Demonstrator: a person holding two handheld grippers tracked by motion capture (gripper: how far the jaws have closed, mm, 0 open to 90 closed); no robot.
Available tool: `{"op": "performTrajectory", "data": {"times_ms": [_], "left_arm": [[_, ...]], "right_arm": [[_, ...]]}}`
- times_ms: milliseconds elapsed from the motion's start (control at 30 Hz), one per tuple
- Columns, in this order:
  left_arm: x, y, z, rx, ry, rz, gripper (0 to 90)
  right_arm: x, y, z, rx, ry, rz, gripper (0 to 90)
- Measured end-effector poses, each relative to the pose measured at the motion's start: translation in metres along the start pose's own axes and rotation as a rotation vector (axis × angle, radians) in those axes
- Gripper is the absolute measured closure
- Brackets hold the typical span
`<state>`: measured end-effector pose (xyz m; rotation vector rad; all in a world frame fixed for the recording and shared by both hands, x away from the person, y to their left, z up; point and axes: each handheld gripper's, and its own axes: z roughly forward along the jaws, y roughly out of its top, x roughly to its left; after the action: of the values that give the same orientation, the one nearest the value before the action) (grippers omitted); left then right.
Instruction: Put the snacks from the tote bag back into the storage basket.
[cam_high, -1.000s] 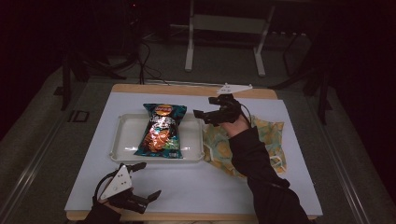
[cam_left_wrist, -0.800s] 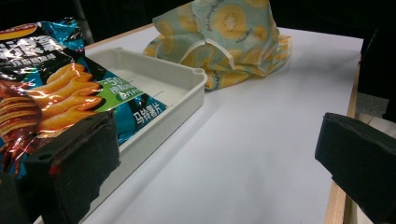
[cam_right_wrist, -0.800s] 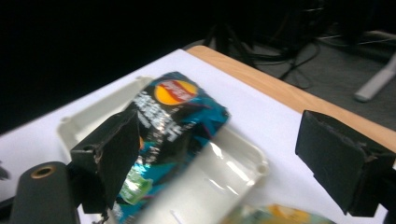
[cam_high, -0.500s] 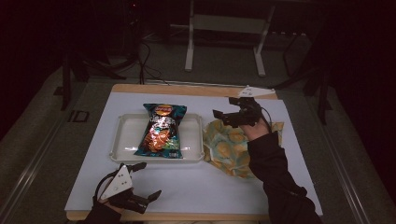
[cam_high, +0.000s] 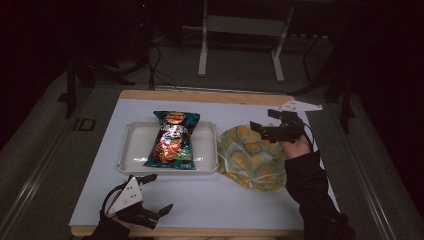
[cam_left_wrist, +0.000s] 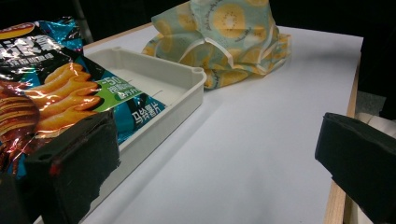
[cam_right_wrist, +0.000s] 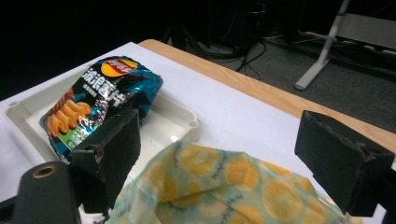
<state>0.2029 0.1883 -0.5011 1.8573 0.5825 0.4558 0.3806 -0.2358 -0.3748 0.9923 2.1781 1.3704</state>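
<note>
Right tool pulls back from the tray to the folded cloth

The right tool (cam_high: 274, 127), jaws released and empty, now hovers over the crumpled yellow-and-teal fruit-print cloth (cam_high: 252, 157) on the white bench (cam_high: 225, 195), leaving the blue foil crisp packet (cam_high: 172, 140) in the white plastic tray (cam_high: 131, 150); likely the cloth is next. The left tool (cam_high: 150, 197) rests open.

Chip bag (cam_high: 172, 140) lay flat in white tray (cam_high: 131, 150), just left of frame centre in the high view. Tray sat on white tabletop (cam_high: 225, 195); wooden edge (cam_high: 200, 95) ran above it. Upper frame: pale stand legs (cam_high: 202, 55), dark cables (cam_high: 155, 65) on grey floor.
</note>
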Motion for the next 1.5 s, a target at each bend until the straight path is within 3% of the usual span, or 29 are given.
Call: {"op": "performTrajectory", "data": {"times_ms": [600, 833, 1100, 1500], "left_arm": [[0.0, 0.0, 0.001, 0.004, 0.0, 0.003, 0.3], [0.0, 0.0, 0.001, 0.006, -0.003, 0.005, 0.3], [0.0, 0.0, 0.001, 0.008, -0.002, 0.005, 0.3], [0.0, 0.0, 0.002, 0.011, -0.005, 0.005, 0.3]], "right_arm": [[-0.017, -0.036, -0.049, -0.016, -0.11, 0.0, 14.1], [-0.024, -0.055, -0.065, -0.053, -0.165, 0.017, 14.1], [-0.037, -0.082, -0.074, -0.045, -0.252, 0.039, 14.1], [-0.053, -0.12, -0.084, -0.084, -0.353, 0.102, 14.1]]}}
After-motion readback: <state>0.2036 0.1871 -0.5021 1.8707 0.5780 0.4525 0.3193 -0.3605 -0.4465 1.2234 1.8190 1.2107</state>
